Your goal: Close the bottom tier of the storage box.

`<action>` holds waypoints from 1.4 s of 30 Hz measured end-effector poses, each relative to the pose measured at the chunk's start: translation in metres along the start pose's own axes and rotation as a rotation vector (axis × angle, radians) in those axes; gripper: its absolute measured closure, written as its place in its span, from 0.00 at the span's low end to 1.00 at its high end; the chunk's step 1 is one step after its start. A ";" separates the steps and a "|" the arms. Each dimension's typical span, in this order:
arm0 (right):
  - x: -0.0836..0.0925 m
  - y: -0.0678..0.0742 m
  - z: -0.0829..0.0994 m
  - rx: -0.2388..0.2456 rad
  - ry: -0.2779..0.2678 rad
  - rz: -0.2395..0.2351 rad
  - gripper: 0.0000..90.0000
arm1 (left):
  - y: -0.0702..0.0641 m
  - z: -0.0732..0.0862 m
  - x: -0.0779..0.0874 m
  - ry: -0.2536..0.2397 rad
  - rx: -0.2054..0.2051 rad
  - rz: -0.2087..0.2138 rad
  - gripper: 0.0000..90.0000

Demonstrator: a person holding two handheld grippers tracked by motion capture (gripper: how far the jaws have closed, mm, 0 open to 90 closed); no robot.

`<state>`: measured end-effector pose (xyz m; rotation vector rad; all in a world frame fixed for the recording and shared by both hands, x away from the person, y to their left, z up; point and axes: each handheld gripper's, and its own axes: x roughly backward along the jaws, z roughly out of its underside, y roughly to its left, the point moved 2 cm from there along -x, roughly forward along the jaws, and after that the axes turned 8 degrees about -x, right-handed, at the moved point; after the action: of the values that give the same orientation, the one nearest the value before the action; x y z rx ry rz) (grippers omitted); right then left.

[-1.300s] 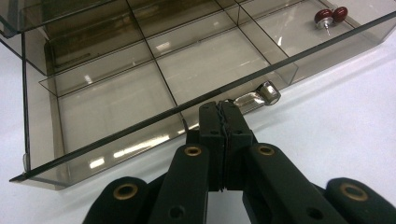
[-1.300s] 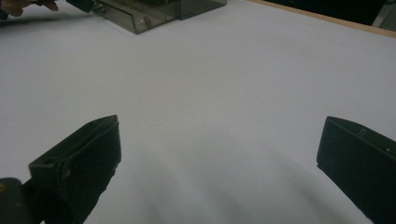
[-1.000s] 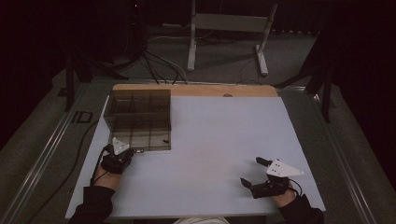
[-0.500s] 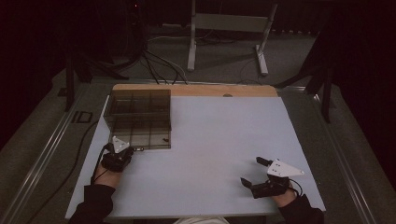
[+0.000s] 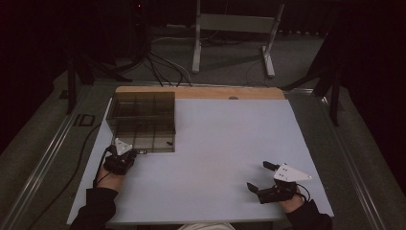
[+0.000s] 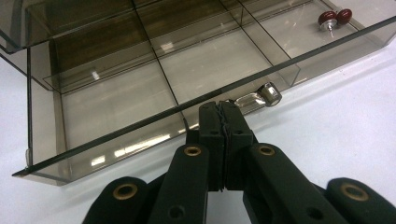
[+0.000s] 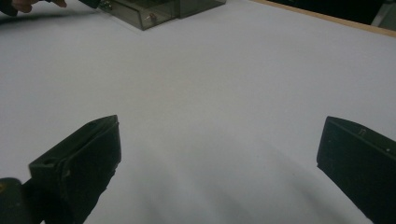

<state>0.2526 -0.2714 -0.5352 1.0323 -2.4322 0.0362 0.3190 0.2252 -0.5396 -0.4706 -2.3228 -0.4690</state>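
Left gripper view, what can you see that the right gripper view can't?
Left gripper view: the left gripper with its jaws shut, a silver knob by the front wall of the box, and red beads in a corner compartment. Right gripper view: the right gripper with its jaws wide open, and a wooden edge far off. Both: the box and the white table.

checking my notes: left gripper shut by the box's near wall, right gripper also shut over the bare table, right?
Not quite. The right gripper is open: the right gripper view shows its jaws standing wide apart over the bare table. The left gripper is shut by the near wall of the box, as you said.
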 end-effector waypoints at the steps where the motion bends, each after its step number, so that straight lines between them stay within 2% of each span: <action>1: 0.000 0.000 0.000 0.002 -0.003 0.000 0.00 | 0.000 0.000 0.000 0.000 0.001 0.000 1.00; 42: 0.001 0.000 0.000 0.001 -0.004 0.004 0.00 | 0.006 -0.008 -0.010 0.010 -0.002 -0.003 1.00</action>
<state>0.2523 -0.2719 -0.5349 1.0294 -2.4382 0.0361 0.3329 0.2249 -0.5403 -0.4642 -2.3141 -0.4745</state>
